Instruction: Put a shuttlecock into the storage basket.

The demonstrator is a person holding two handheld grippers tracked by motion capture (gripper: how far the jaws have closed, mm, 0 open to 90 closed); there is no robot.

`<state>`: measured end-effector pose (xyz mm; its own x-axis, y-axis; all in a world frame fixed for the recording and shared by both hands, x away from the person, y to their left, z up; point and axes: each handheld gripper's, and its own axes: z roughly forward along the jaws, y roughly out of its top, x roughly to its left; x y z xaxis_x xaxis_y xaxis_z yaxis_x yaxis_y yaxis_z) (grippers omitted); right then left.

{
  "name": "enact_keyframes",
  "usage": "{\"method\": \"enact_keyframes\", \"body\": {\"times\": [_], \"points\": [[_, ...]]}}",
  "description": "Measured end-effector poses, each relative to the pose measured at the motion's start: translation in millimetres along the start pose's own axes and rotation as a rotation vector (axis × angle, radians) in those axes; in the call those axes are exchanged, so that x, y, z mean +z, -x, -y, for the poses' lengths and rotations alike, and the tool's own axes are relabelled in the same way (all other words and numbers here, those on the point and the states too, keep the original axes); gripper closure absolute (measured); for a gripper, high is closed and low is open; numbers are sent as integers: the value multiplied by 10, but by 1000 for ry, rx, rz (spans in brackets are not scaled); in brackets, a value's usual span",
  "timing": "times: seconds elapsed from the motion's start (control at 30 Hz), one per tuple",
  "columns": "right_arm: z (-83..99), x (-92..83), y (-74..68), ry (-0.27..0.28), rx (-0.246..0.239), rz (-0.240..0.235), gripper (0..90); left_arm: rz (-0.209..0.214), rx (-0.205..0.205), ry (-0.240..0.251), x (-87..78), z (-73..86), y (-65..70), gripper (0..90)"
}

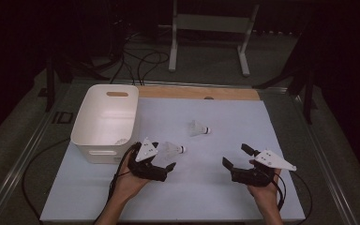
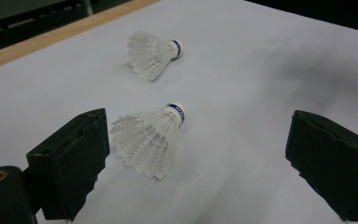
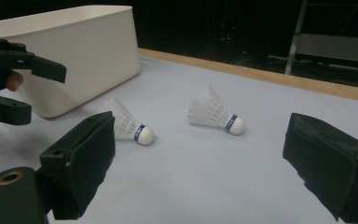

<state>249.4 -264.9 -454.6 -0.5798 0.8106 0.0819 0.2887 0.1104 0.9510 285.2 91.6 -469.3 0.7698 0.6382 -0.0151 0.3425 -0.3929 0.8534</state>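
Observation:
Two white feather shuttlecocks with blue-banded cork tips lie on the pale table sheet [image 1: 206, 187]. The near shuttlecock [image 1: 172, 149] [image 2: 149, 137] [image 3: 129, 126] lies just ahead of my left gripper [image 1: 162, 156] [image 2: 198, 154], closer to its left jaw, and nothing touches it. That gripper is open. The far shuttlecock [image 1: 198, 128] [image 2: 151, 53] [image 3: 214, 114] lies beyond, toward the middle of the sheet. My right gripper [image 1: 237, 156] [image 3: 196, 172] is open and holds nothing, over the right part of the table. In the right gripper view, the left gripper [image 3: 32, 93] is at the far left.
A white plastic bin [image 1: 105, 122] [image 3: 74, 51] stands at the table's left, close to my left hand; something small and white [image 1: 121, 141] lies in it. A wooden strip [image 1: 201, 92] edges the far side. A white frame [image 1: 211, 33] and cables lie on the floor beyond.

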Motion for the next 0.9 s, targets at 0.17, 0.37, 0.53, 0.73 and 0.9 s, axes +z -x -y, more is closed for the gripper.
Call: {"method": "enact_keyframes", "body": {"times": [0.17,0.37,0.53,0.73,0.9], "points": [[-4,-10,8,3,-2,3,93,-10,5,-22,79,4,29,100],[-9,-19,6,5,-5,4,93,-15,-7,-54,180,16,34,152],[-12,-27,14,9,1,4,93,-19,-35,-87,257,38,-1,193],[-16,-34,12,16,-4,7,93,-11,-63,-118,340,59,-39,280],[-18,-36,7,18,-5,5,93,13,-82,-155,410,90,-84,377]]}}
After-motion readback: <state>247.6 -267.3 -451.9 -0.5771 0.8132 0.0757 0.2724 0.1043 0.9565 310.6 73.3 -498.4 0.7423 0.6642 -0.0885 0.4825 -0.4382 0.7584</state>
